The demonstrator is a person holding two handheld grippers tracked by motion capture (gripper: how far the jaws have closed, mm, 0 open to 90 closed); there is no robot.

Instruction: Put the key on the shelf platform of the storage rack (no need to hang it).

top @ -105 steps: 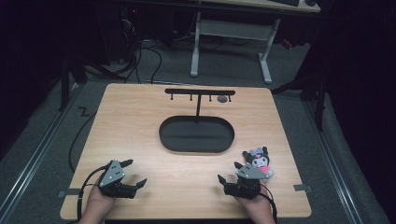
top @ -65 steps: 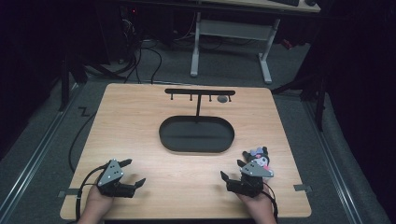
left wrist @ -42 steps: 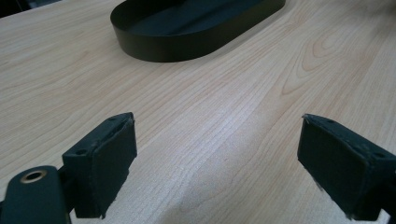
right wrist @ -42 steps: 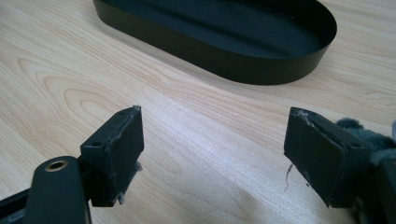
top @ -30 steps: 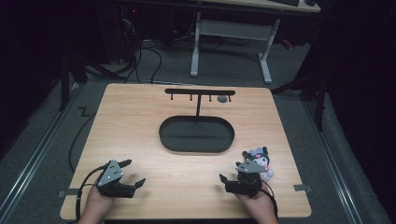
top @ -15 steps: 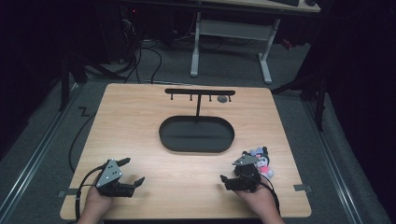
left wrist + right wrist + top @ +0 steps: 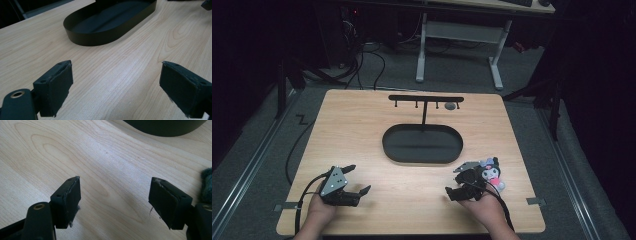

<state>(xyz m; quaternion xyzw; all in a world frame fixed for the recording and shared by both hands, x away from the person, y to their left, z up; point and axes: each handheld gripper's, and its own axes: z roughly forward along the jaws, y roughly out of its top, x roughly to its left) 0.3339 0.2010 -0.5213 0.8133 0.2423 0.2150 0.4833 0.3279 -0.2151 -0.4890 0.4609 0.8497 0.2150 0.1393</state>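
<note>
A small plush doll (image 7: 490, 173) with a black head, white face and pink body lies near the table's front right; its dark fuzzy edge (image 7: 207, 185) shows at the right of the right gripper view. My right gripper (image 7: 458, 181) sits just left of the doll, open, with bare wood between its jaws (image 7: 115, 202). At the front left my left gripper (image 7: 357, 179) stands open over bare wood (image 7: 116, 90). A black oval tray (image 7: 422, 157) lies mid-table, and its wall (image 7: 100, 37) appears ahead in the left gripper view. Behind the tray rises a black T-shaped hook rack (image 7: 426, 99).
The wooden table (image 7: 362, 135) has free room on both sides of the tray. A small grey round thing (image 7: 450, 106) hangs at the rack's right end. Cables (image 7: 294, 150) trail off the left edge. A white desk frame (image 7: 457, 32) stands on the floor beyond.
My right gripper has shifted a little left and tilted beside the doll, which now shows more fully at its right. The left gripper has not moved.
</note>
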